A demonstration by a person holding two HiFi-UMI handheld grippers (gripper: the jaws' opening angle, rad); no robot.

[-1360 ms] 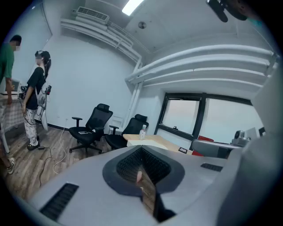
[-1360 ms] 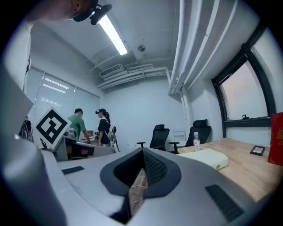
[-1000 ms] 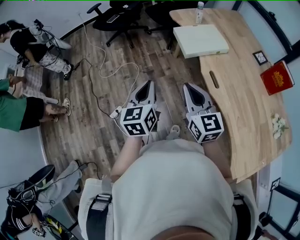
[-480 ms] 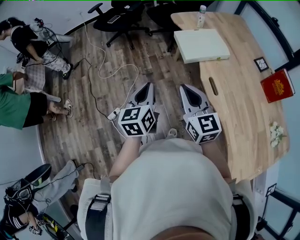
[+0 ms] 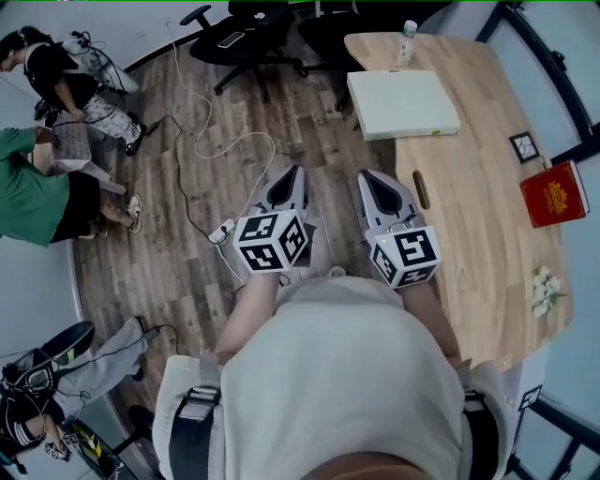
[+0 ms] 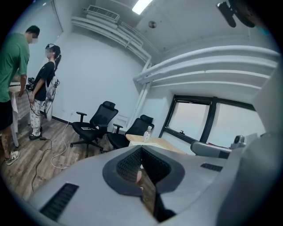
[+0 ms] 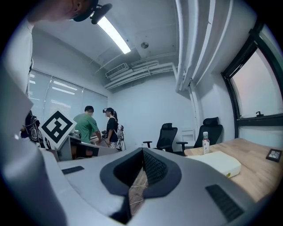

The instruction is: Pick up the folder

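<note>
Wood desk (image 5: 469, 197) at two o'clock holds a red folder (image 5: 553, 192) with unreadable gold print; left gripper (image 5: 296, 172) and right gripper (image 5: 367, 175) are pinched together, empty.

The wearer's torso (image 5: 337, 375) hid the hands holding the left claw (image 5: 297, 171) and right claw (image 5: 368, 176), and the near end of the tabletop (image 5: 469, 216). The picture's edge cut off the green-shirted bystander (image 5: 33, 192). The dark-framed square (image 5: 523, 146) was too small to identify.

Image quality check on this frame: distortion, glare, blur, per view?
Head view: heavy fisheye, the table edge bows; even light, no glare, sharp. Left gripper view: black round vignette, ceiling light clipped, window washed out. Right gripper view: same vignette, strip light clipped, room sharp.
</note>
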